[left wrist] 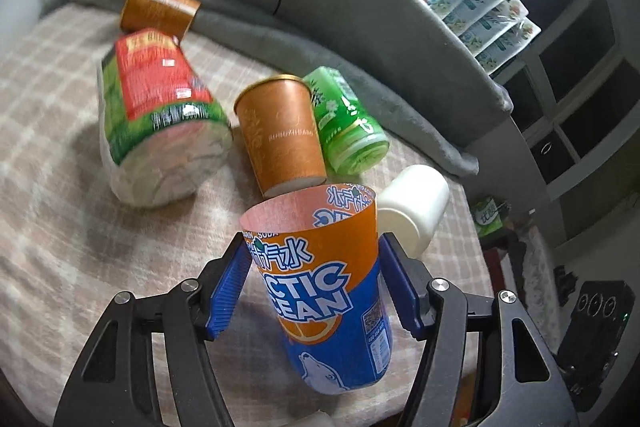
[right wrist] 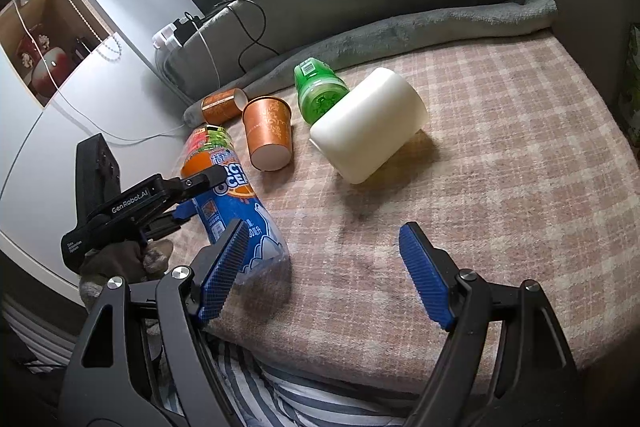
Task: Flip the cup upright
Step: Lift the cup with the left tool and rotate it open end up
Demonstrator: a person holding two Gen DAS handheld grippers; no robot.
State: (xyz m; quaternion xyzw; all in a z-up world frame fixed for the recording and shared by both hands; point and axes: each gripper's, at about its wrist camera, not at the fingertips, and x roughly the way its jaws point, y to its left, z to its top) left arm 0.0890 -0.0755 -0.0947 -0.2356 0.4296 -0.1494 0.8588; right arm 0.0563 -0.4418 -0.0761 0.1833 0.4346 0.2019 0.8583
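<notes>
My left gripper (left wrist: pixel 314 291) is shut on an orange-and-blue "Arctic Ocean" cup (left wrist: pixel 332 291), held tilted over the checked blanket (left wrist: pixel 60 187) with its open mouth pointing away from me. The right wrist view shows the same cup (right wrist: pixel 236 211) in the left gripper (right wrist: pixel 192 195) at the blanket's left edge. My right gripper (right wrist: pixel 324 275) is open and empty above the blanket (right wrist: pixel 500 167), right of that cup.
An upright orange paper cup (left wrist: pixel 280 131), a second orange cup (left wrist: pixel 160 7) lying down, a green can (left wrist: pixel 348 123), a green-and-red packet (left wrist: pixel 160 115) and a white cup (left wrist: pixel 416 203) on its side lie ahead. A grey sofa back (left wrist: pixel 380 7) borders the far side.
</notes>
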